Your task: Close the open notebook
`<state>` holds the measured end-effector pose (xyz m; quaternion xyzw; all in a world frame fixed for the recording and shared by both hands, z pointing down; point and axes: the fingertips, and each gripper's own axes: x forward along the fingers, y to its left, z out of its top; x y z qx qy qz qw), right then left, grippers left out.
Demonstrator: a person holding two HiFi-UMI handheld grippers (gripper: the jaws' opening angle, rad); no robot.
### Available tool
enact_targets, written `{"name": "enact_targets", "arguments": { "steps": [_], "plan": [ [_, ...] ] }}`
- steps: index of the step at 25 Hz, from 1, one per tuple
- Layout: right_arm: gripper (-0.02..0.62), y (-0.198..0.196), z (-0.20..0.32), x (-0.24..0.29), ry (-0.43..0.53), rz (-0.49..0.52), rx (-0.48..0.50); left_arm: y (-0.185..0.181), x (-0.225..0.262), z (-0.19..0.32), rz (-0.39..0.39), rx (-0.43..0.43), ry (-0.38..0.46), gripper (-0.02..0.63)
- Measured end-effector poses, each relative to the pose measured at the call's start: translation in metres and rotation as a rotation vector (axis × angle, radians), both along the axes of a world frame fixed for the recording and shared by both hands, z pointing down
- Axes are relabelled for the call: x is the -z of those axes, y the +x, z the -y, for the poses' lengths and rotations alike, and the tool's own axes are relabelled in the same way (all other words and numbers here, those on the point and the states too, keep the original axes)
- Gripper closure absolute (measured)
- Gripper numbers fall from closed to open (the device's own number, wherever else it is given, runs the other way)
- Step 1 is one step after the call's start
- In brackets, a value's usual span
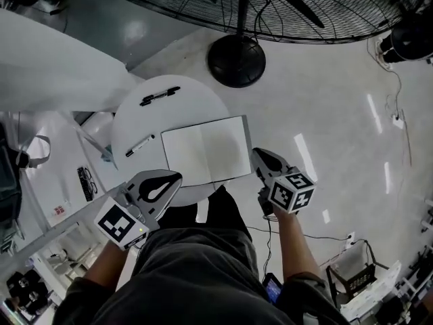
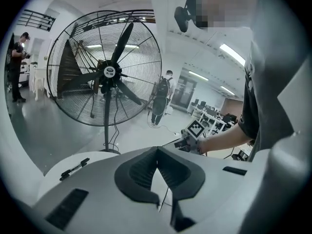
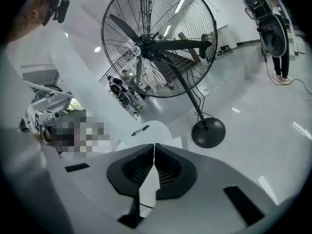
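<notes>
Flanking the open notebook (image 1: 206, 149), which lies flat at the near edge of the round tabletop (image 1: 176, 110), we hold the left tool (image 1: 177, 177) and right tool (image 1: 256, 152) beside its near corners, each with jaws pressed together and empty, probably so a slim tip can lift a cover.

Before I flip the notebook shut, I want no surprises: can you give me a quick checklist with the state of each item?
1. Notebook open and flat on the round table: ok.
2. Black pen and white marker clear of the pages: ok.
3. Left tool shut, nothing in it: ok.
4. Right tool shut, nothing in it, by the right page's edge: ok.
5. Right tool touching the cover: cannot tell.
</notes>
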<state>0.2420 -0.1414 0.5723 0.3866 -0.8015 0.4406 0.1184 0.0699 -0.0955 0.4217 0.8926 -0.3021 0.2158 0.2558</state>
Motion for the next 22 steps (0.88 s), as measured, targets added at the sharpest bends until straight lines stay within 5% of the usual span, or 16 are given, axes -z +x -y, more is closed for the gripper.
{"name": "enact_targets", "arguments": {
  "steps": [11,14,22],
  "plan": [
    [0.570,0.010,0.005,-0.065,-0.098,-0.019,0.004,0.000,-0.029,0.007,0.056,0.004,-0.083,0.591],
    [0.495,0.010,0.000,-0.080,-0.121,-0.038,0.022,0.001,-0.035,0.006,0.061,0.001,-0.100,0.591],
    [0.442,0.013,-0.012,-0.118,-0.189,-0.049,0.044,0.004,-0.050,0.002,0.069,-0.008,-0.137,0.591]
  ]
}}
